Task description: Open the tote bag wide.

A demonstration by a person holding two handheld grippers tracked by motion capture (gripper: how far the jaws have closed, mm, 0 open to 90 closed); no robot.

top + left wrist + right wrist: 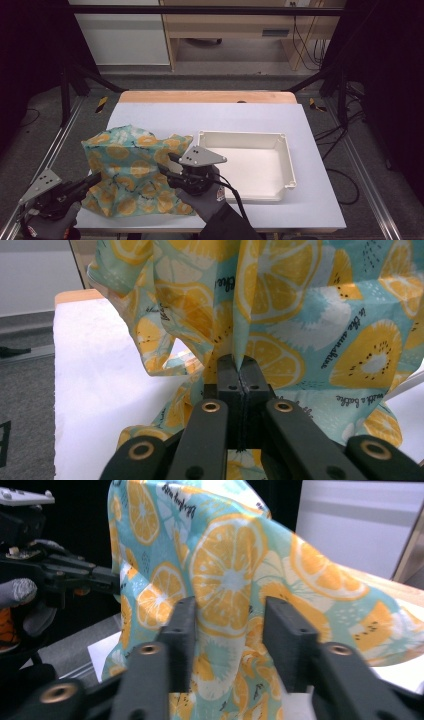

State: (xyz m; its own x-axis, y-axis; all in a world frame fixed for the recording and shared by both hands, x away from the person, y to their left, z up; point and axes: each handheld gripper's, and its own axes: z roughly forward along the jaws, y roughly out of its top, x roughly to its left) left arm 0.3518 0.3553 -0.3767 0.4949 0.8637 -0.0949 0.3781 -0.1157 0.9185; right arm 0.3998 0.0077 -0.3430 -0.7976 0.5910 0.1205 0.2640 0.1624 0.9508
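A teal cloth [127, 160] printed with orange and kiwi slices stands bunched up on the left half of the white table [215, 112]. My left gripper [94, 180] is shut on the cloth's near left edge; in the left gripper view the jaws [241, 371] meet on a fold of the cloth [310, 315]. My right gripper [166, 167] is at the cloth's right side. Its jaws stand open [227, 617] on either side of a raised fold of the cloth [225, 570], without pressing it. The left gripper [112, 584] also appears far off in the right gripper view.
An empty white rectangular tray [245, 135] sits just right of the cloth, close behind my right hand. A wooden strip [207, 96] runs along the table's far edge. Metal frame rails flank the table, with cables on the floor to the right.
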